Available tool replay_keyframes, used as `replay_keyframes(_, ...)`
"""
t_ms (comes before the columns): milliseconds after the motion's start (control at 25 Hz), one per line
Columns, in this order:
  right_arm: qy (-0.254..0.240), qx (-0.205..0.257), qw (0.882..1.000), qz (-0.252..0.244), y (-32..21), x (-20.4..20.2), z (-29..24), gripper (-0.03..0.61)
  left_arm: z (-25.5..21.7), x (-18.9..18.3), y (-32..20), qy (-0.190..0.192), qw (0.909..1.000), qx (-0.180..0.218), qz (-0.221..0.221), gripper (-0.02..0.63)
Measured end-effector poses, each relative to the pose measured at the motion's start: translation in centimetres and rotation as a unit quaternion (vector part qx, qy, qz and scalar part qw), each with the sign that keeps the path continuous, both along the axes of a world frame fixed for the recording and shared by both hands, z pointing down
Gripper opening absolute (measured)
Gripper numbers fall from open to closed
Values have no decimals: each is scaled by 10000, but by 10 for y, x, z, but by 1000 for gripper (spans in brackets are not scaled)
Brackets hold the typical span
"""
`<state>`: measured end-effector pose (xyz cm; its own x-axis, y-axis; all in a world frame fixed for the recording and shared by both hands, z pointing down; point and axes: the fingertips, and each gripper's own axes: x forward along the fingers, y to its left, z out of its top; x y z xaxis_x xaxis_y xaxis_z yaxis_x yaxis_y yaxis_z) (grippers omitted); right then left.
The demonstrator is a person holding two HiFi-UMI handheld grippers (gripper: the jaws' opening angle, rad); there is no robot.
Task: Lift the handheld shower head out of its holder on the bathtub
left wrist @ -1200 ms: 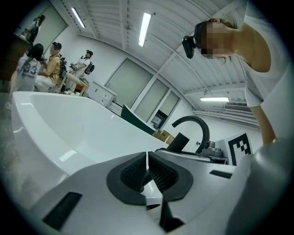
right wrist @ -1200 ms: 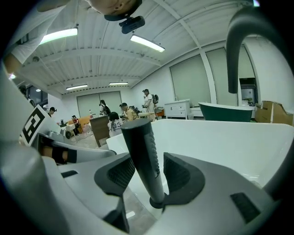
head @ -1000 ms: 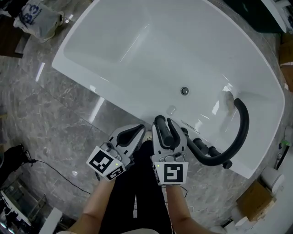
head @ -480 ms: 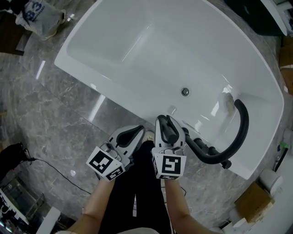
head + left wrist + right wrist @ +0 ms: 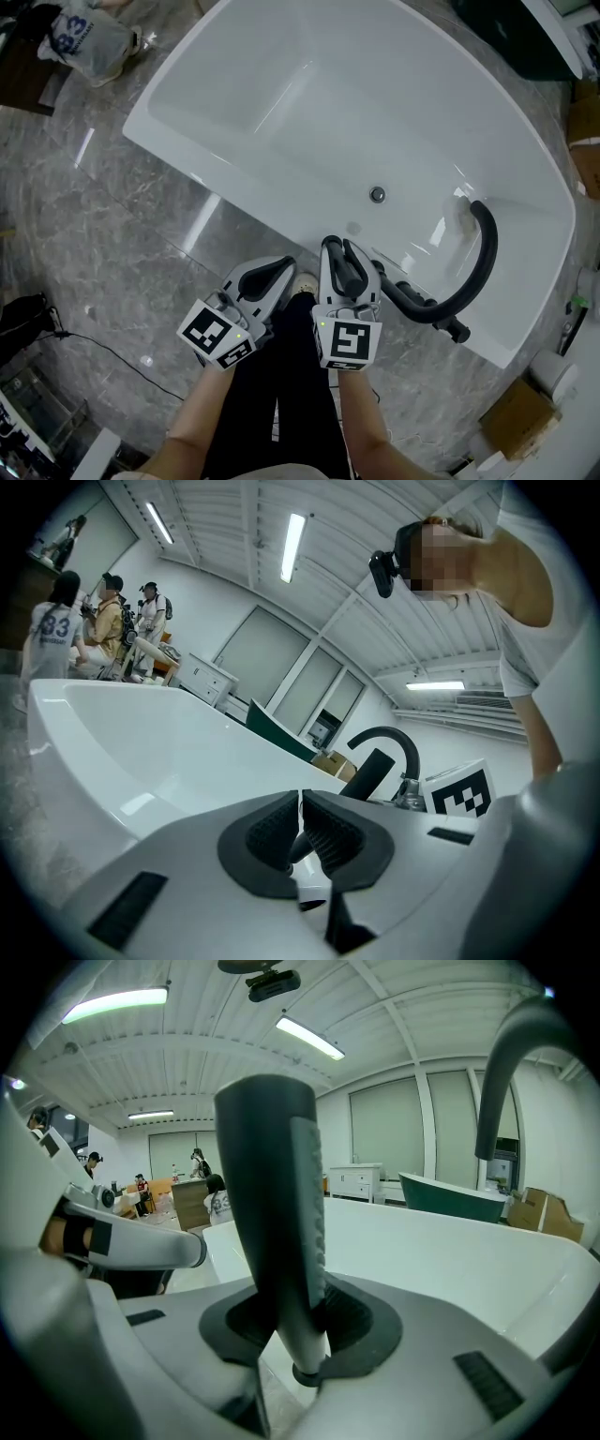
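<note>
Right gripper (image 5: 345, 262) has just been closing, and its jaws are clamped on the handheld shower head (image 5: 272, 1222). In the right gripper view the handle stands upright between the pads, which meet it low down, where the dark shaft fades into a paler, smoother taper. Left gripper (image 5: 300, 813) sits at 9 o'clock of the right one with its jaws together and nothing between them. In the head view the shower head is on the near rim of the bathtub (image 5: 202, 173), at about 6 o'clock of the drain (image 5: 377, 194). The black faucet spout (image 5: 489, 248) arcs at 3 o'clock, close by. I can't see the holder because the gripper covers it. My read on handling: a rigid, one-piece handle, probably light, with no flex to allow for. The dark upper section has a ribbed strip and looks matte, so that is where I'd want the pads. The pale lower part looks slick. The shaft widens upward, so a grip this low should wedge tighter on a straight pull instead of sliding off. No hose is in view, but if one hangs off the base I'd expect drag. I'd lift straight along the handle's axis and watch the spout for clearance.
</note>
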<state>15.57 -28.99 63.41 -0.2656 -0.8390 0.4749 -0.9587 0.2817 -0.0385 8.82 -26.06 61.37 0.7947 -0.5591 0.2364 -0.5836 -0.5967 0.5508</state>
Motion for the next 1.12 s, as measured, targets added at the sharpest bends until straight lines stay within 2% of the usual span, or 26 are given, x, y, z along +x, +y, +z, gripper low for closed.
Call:
replay_keyframes(400, -3, 176, 9998, 119, 0, 6, -25, 118, -18, 3, 2, 34, 9999, 88, 76, 20)
replay_keyframes(1120, -52, 407, 9992, -29, -1, 7, -90, 118, -76, 12, -4, 11, 9992, 323, 244, 20)
